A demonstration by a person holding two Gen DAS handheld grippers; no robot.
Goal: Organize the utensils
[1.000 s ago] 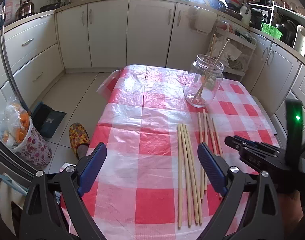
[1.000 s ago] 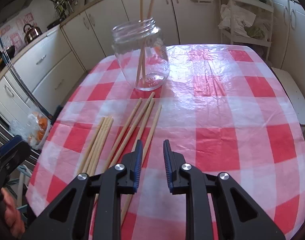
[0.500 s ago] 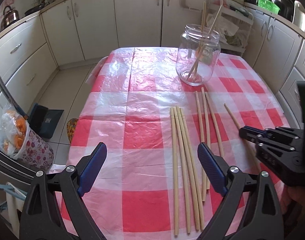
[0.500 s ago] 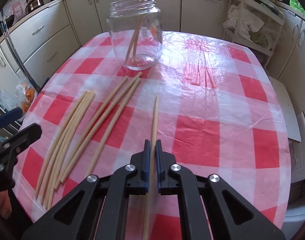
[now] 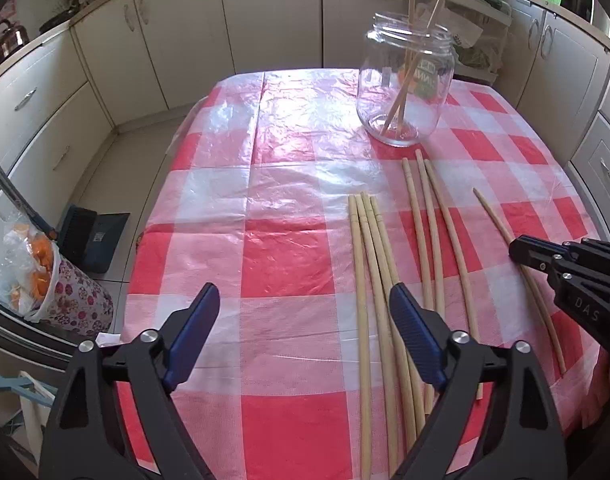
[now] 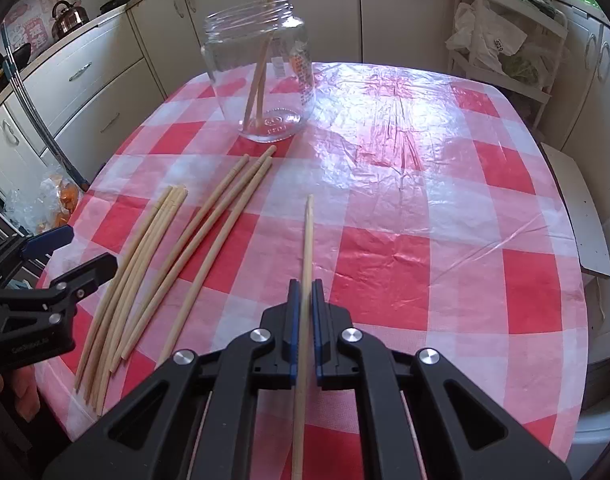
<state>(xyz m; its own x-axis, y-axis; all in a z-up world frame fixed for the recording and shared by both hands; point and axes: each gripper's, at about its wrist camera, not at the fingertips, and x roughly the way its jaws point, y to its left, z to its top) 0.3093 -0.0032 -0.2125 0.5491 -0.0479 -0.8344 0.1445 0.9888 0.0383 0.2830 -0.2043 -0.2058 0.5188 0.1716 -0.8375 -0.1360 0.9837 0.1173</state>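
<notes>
A clear glass jar (image 6: 261, 76) with two wooden chopsticks in it stands at the far side of the red-checked table (image 6: 445, 216); it also shows in the left wrist view (image 5: 405, 80). Several chopsticks (image 6: 173, 248) lie loose in two groups on the cloth, also seen in the left wrist view (image 5: 385, 272). My right gripper (image 6: 305, 292) is shut on one chopstick (image 6: 308, 232) and holds it pointing toward the jar, above the cloth. My left gripper (image 5: 305, 312) is open and empty, hovering left of the loose chopsticks.
White kitchen cabinets (image 5: 265, 16) ring the table. A floral bag (image 5: 65, 292) and a dustpan (image 5: 93, 236) sit on the floor at the left. A wire rack with bags (image 6: 505, 40) stands at the back right.
My right gripper closed on one chopstick, pulled it away from its group and lifted it. The left gripper stayed open and drew nearer over the table.
</notes>
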